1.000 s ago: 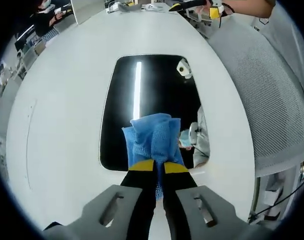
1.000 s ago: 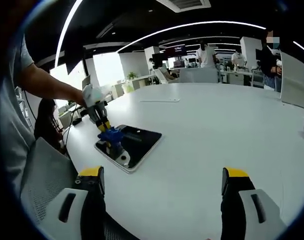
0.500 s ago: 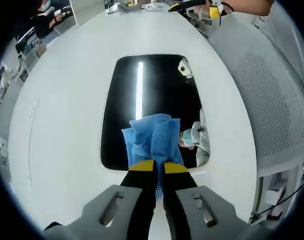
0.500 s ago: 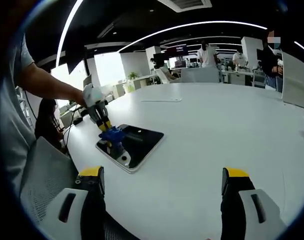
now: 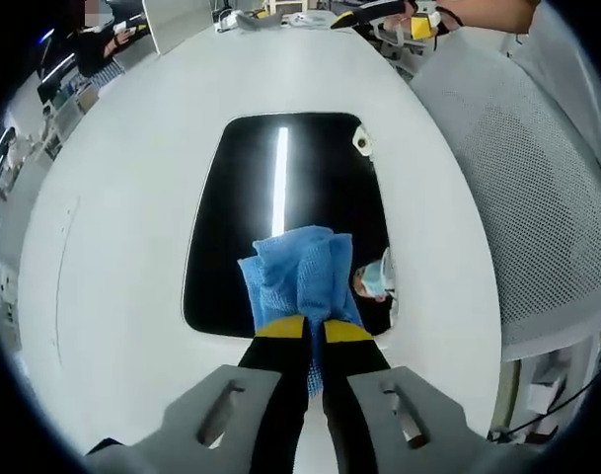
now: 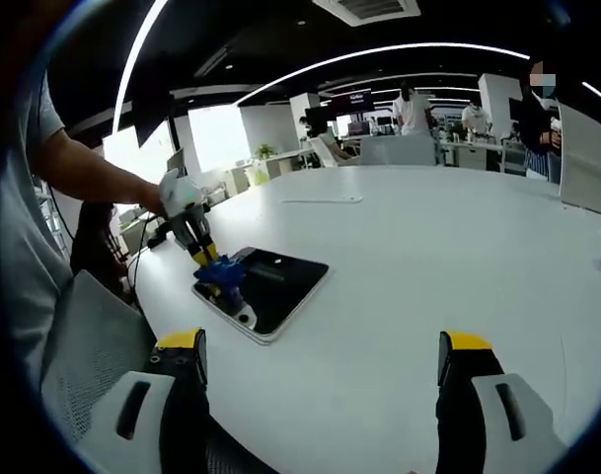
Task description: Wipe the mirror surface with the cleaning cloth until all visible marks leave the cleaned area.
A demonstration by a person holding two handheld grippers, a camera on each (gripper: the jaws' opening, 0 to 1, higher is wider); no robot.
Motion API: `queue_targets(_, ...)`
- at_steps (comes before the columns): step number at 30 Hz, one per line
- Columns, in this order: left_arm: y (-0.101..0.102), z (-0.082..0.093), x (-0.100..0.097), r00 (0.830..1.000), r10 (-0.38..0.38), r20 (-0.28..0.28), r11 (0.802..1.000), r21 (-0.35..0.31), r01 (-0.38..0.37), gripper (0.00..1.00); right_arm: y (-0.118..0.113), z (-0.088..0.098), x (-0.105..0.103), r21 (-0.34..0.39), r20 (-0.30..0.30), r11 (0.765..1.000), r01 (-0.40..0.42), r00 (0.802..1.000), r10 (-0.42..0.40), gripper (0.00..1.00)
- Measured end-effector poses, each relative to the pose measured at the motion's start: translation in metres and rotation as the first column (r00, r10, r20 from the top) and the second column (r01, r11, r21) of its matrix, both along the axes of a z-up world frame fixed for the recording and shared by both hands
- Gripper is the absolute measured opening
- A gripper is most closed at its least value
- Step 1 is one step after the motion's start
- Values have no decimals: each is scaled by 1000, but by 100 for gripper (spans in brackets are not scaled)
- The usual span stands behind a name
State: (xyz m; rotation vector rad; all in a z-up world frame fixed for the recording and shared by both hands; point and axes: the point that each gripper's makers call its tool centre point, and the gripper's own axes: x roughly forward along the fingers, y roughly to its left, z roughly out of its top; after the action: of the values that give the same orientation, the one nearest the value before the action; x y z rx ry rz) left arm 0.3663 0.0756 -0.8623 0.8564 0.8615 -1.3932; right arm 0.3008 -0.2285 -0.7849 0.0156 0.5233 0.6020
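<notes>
**A:** Mirror (image 5: 310, 188): one, dark glass, rounded corners, flat on the white desk (image 5: 132, 247) near the edge where the person stands. Status?

**B:** Under wipe. Cleaning cloth (image 5: 302, 276): one, blue, bunched, pressed on the mirror's near end. Left gripper (image 5: 315, 328): jaws closed tight on the cloth's bunched tail.

**A:** Change over the last second?

**B:** Slight. In the left gripper view more glass shows on the left of the cloth than a second ago, and the near right corner has shrunk. That camera moves with the hand, so I read it as the cloth sliding a little towards the right side of the mirror. The right gripper view agrees: the cloth (image 6: 221, 274) sits a touch nearer the near corner of the mirror (image 6: 265, 291).

**A:** Meaning for the task?

**B:** Judged mid-stroke; the far end probably still wants a pass. Marks too fine to tell through the reflections.

**A:** Right gripper (image 6: 320, 360)?

**B:** Jaws wide apart, holding nothing, hanging above bare desk well away from the mirror.

**A:** Surface and room?

**B:** Desk: large, white, rounded. Mesh chair (image 5: 537, 197): grey, at the desk's edge. Open office, strip ceiling lights (image 6: 379, 51), people (image 6: 411, 107) at far desks.
</notes>
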Motion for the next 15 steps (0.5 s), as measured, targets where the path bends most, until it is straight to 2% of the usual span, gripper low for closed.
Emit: queue_targets(15,-3,0,-22,999,-36,-19,999,4,36,1,-2,-2,-8,-2,0,1000,2,1000,-2,96)
